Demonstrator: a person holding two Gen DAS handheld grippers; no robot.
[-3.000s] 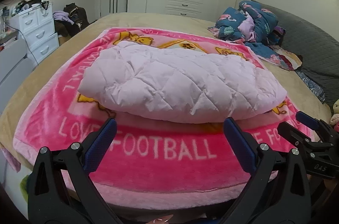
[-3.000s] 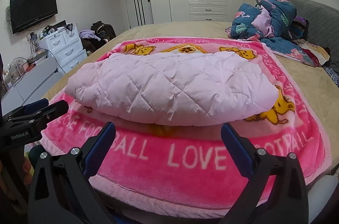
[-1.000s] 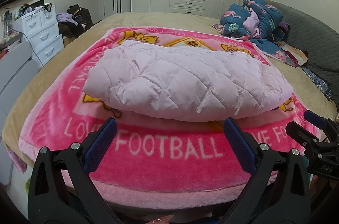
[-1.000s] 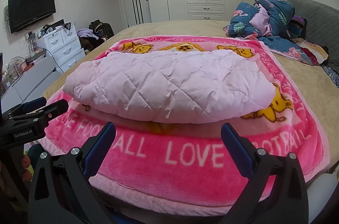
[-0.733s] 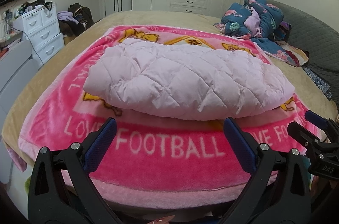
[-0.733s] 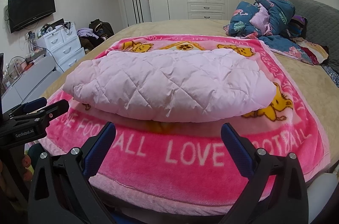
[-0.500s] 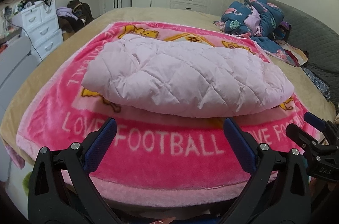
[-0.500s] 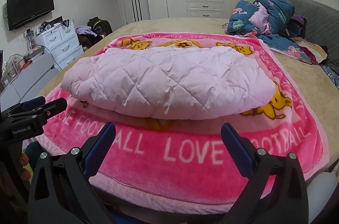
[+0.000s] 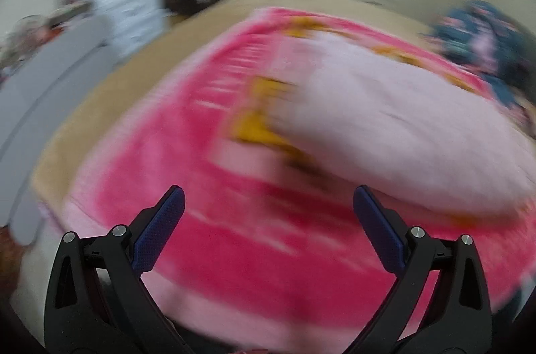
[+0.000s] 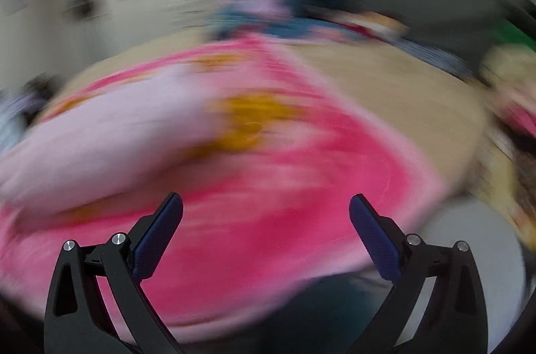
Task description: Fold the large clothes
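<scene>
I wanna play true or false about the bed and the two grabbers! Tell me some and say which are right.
1. The left gripper is open and holds nothing. True.
2. The pale pink quilted coat lies on the pink blanket. True.
3. The right gripper is squeezing the coat. False: it is open, with only blanket showing between its fingers.
4. The blanket is green. False: it is bright pink with yellow patches.
</scene>
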